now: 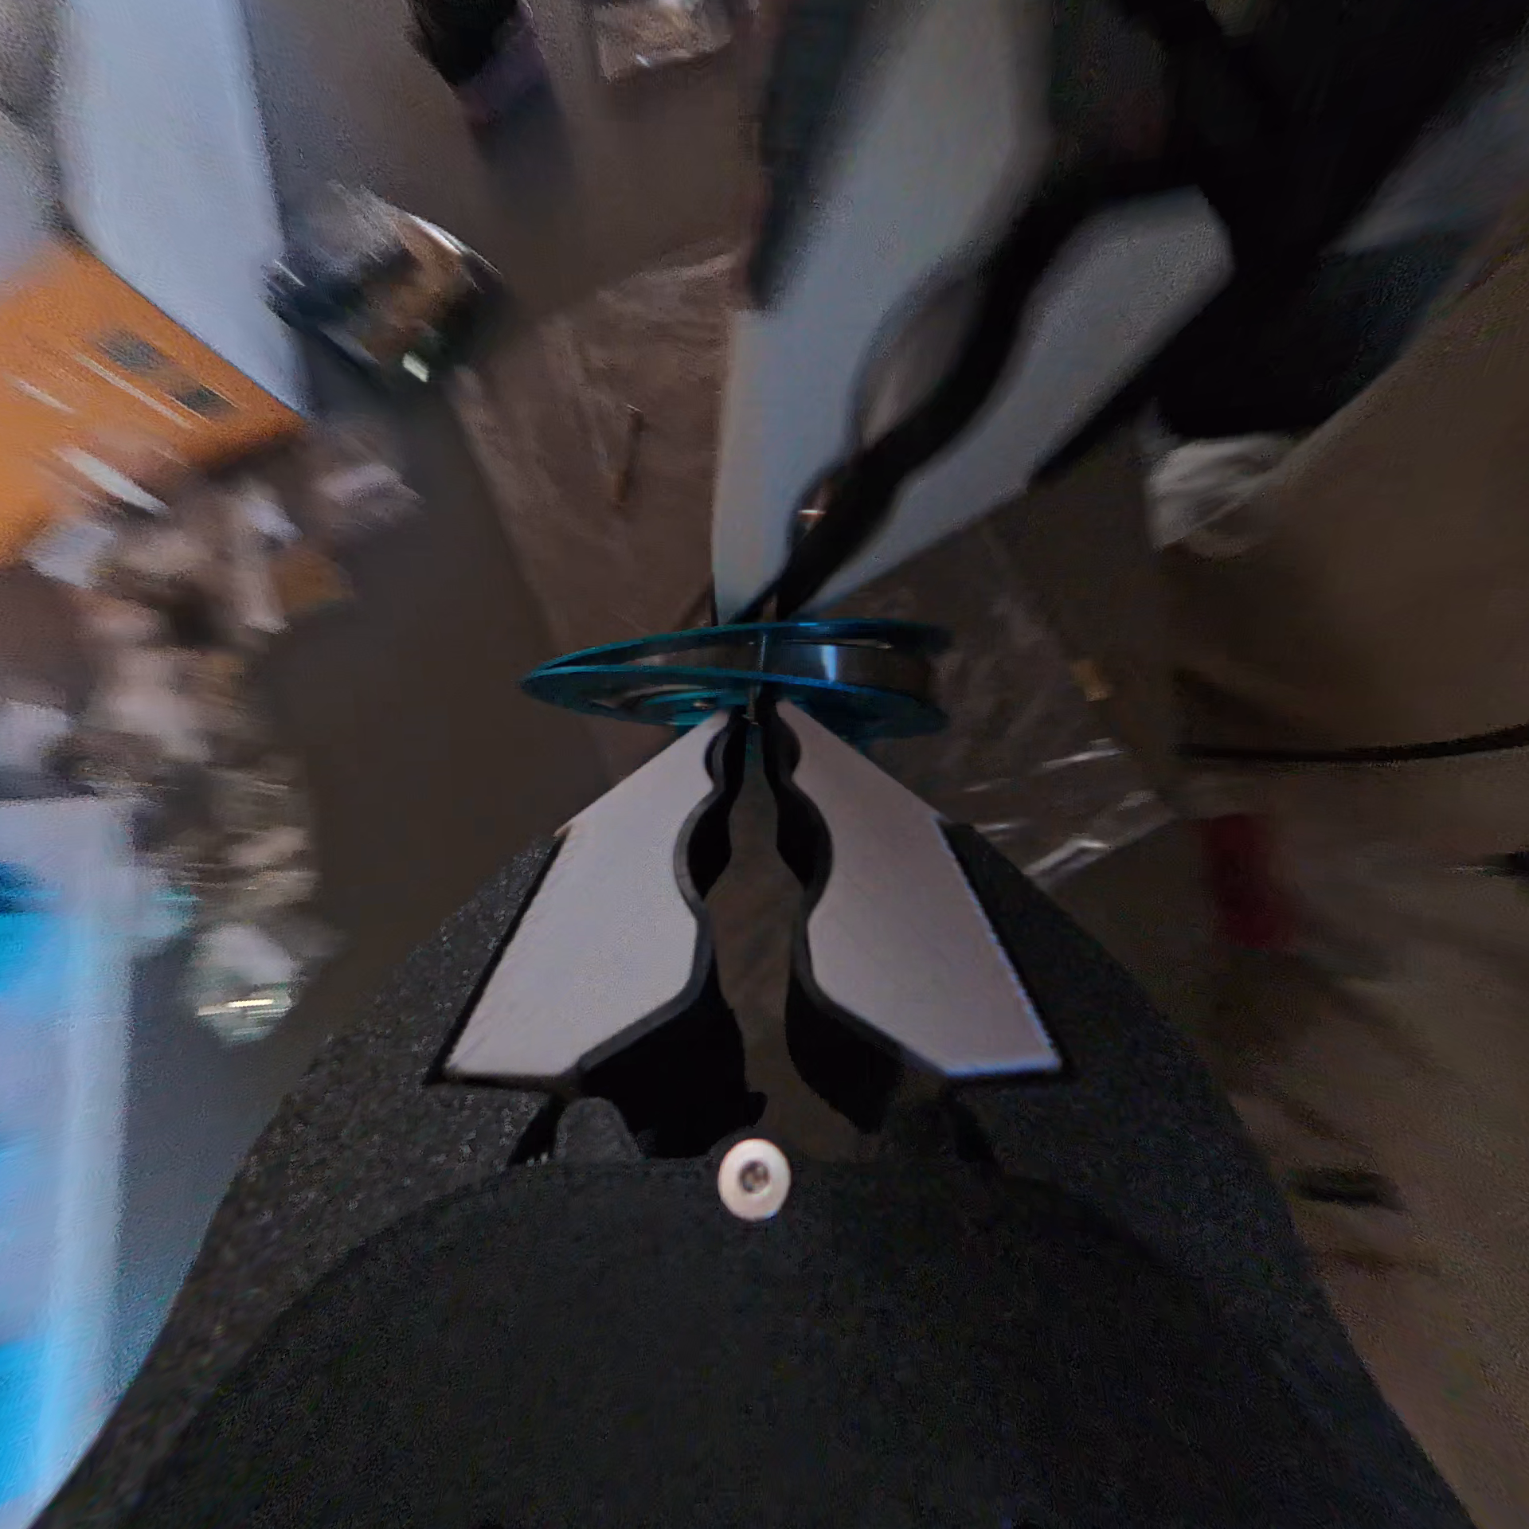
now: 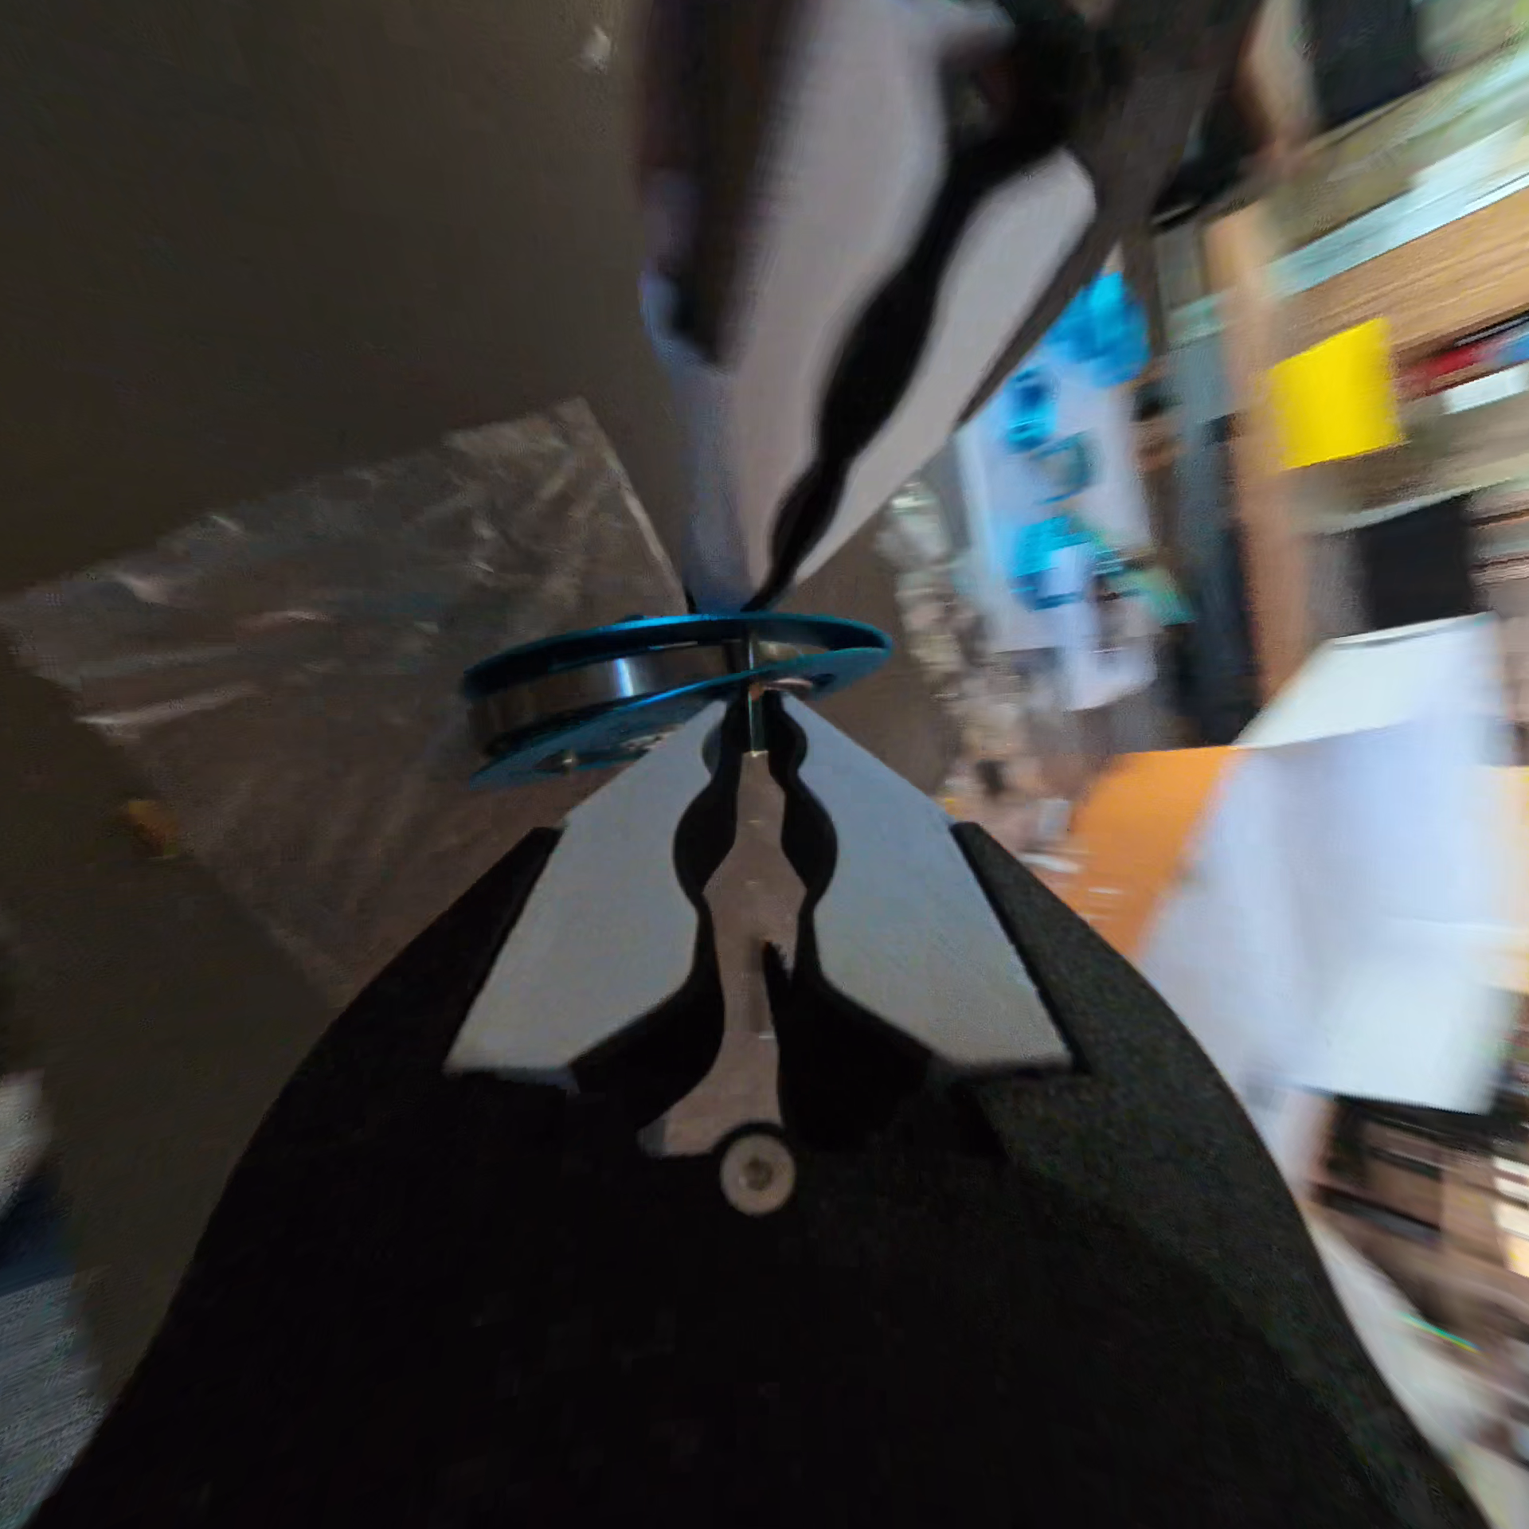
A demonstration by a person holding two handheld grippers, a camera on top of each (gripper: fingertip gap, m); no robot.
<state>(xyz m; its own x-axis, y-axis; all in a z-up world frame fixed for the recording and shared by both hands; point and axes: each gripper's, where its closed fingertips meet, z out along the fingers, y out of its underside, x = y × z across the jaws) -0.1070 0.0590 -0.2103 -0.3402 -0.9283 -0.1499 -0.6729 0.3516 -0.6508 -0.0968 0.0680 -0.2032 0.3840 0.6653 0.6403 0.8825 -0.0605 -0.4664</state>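
A blue two-plate disc part (image 1: 654, 691) with a shiny metal ring (image 1: 827, 662) between its plates hangs in the air between both grippers. My left gripper (image 1: 753, 721) is shut on the near rim of its lower plate. My right gripper (image 1: 774, 600) comes in from the far side, shut on the opposite rim. In the right wrist view, my right gripper (image 2: 757, 703) pinches the disc part (image 2: 571, 749) at its near rim, the metal ring (image 2: 579, 683) shows on the left, and the left gripper (image 2: 728, 597) grips from the far side.
The background is motion-blurred. A brown table (image 2: 248, 248) lies below with a clear plastic bag (image 2: 331, 579) on it. An orange box (image 1: 107, 397), a dark round object (image 1: 389, 289), a white crumpled thing (image 1: 1216, 488) and a black cable (image 1: 1365, 749) lie around. White sheets (image 2: 1324, 869) are at the right. The tips of both grippers are at nearly the same place. My right tips are roughly 25 cm from the dark round object (image 1: 389, 289).
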